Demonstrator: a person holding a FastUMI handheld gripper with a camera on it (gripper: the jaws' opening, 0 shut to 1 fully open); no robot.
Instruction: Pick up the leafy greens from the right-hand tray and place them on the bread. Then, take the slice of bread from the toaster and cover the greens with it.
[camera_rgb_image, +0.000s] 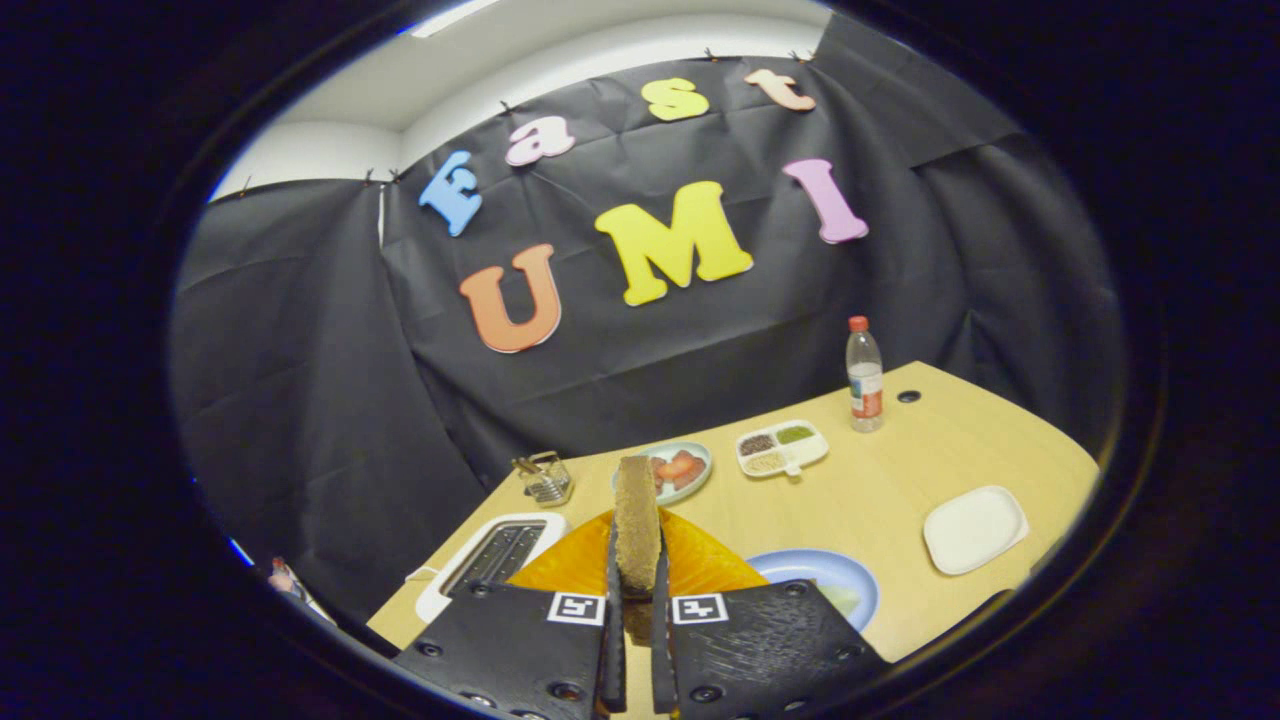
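Brown bread slice (637, 520) stands upright, clamped between both fingers of the tongs (637, 590), above an orange plate (700, 565); the white toaster (490, 560) sits just beside it on the table (880, 490).

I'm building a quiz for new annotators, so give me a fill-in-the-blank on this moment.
1. The gripper is shut on a slice of ____, held upright on its edge.
2. The toaster near the fingers has ____ slots on top.
3. The clear bottle at the table's far edge has a ____ cap.
4. The divided dish stands between the round plate of reddish food and the ____.

Missing words: bread; empty; red; bottle
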